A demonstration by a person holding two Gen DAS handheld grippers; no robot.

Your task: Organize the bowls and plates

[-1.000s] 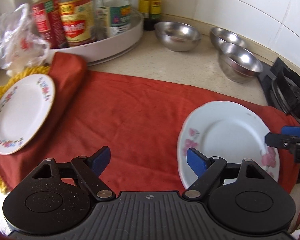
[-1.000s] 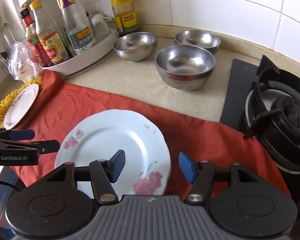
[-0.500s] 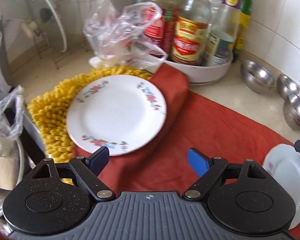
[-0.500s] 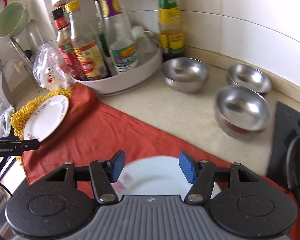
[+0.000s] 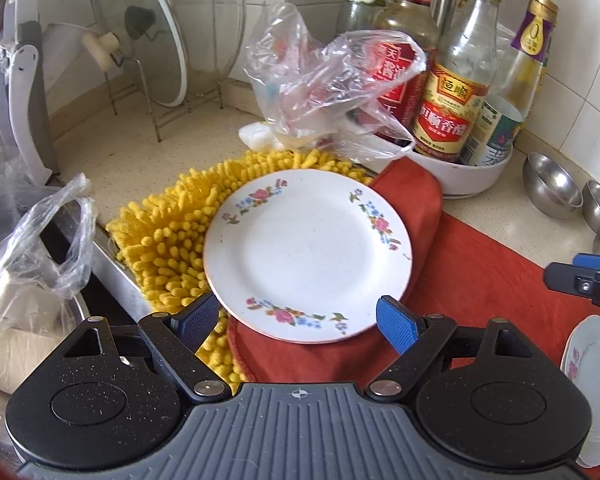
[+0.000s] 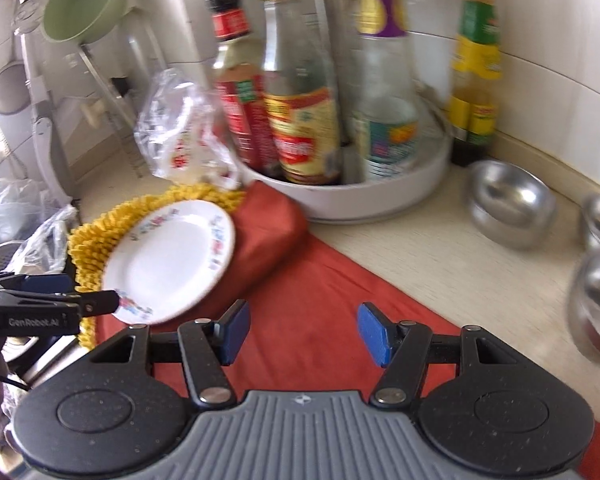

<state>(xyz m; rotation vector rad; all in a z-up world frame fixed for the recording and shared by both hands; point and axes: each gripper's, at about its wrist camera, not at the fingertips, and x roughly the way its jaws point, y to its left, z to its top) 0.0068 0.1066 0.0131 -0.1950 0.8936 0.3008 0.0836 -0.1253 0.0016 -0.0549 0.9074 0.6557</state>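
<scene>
White floral-rimmed plate point(image 5: 308, 252), seemingly unchipped

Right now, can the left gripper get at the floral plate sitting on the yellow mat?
Probably yes. The left gripper is open, its jaws spread at the near rim of the floral plate, with nothing between them. The plate lies partly on the yellow mat and the red cloth, its near edge exposed.

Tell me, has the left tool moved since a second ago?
Yes. The left tool has swung left, away from the steel bowls, and now sits open at the near rim of the flowered plate on the yellow mat.
</scene>
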